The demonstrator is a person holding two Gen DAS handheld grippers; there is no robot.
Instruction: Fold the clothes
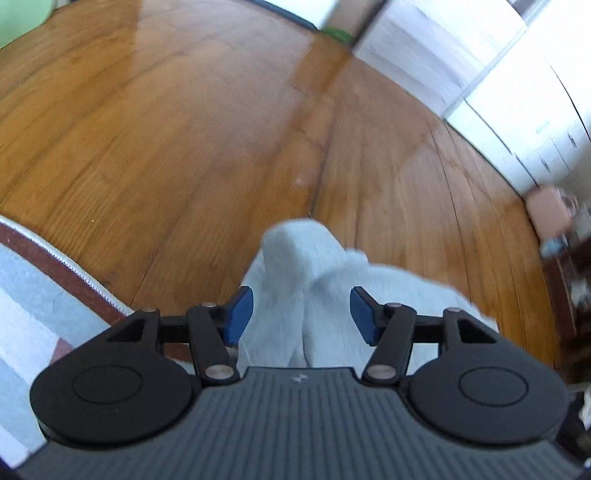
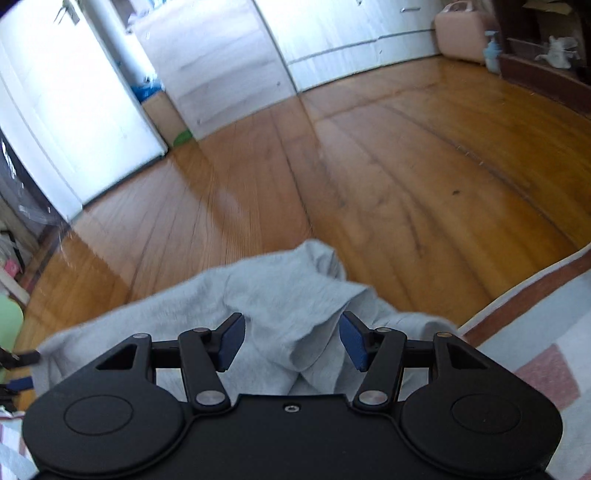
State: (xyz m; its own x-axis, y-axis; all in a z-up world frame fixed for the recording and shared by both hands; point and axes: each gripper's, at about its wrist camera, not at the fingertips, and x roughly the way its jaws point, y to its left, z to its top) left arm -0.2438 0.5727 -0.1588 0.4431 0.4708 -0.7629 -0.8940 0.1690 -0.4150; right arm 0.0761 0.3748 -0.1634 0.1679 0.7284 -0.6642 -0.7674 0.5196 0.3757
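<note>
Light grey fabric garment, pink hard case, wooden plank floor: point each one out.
Light grey fabric garment (image 2: 280, 314), right wrist view, on the bunched fold ahead of the fingers.
Pink hard case (image 2: 460, 31), right wrist view, on its front face.
Wooden plank floor (image 1: 184, 147), left wrist view, on bare boards.

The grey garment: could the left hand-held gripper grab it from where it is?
Probably yes. The grey garment already bunches up between the open fingers of the left hand-held gripper, and nothing lies in between.

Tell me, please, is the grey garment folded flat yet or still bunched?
Still bunched. The grey garment rises in loose crumpled peaks between the open right tongs, and likewise between the open left tongs, with no flat, squared layers visible.
</note>
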